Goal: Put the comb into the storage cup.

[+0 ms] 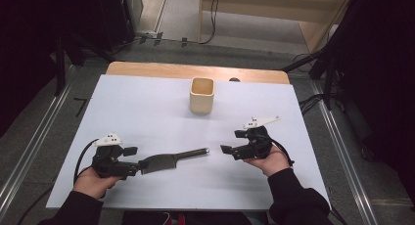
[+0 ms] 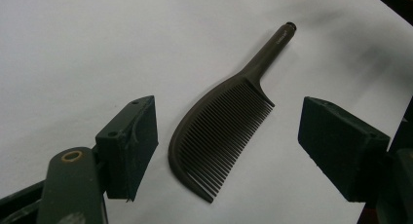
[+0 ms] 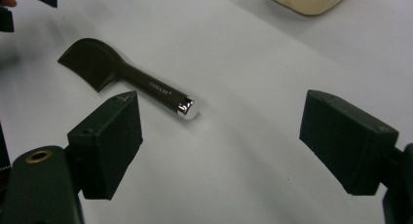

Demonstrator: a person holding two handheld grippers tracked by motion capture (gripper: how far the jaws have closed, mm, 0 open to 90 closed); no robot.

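Note:
A dark comb point(image 1: 169, 161) lies flat on the white sheet point(image 1: 147, 107), its toothed head toward my left gripper and its handle pointing right. My left gripper point(image 1: 136, 157) is open at the comb's head; in the left gripper view the comb point(image 2: 219, 136) lies on the sheet between and just beyond the two jaws, touching neither. My right gripper point(image 1: 233, 142) is open and holds nothing, a short way right of the handle tip. In the right gripper view the comb's handle point(image 3: 156, 87) ends in a shiny cap ahead of the left jaw, and my right gripper point(image 3: 221, 119) stands wide.
A cream square cup point(image 1: 201, 95) stands upright at the back middle of the sheet, and its base point(image 3: 307, 0) shows at the top of the right gripper view. The wooden table edge point(image 1: 147, 68) runs behind the sheet. Dark stands and cables surround the table.

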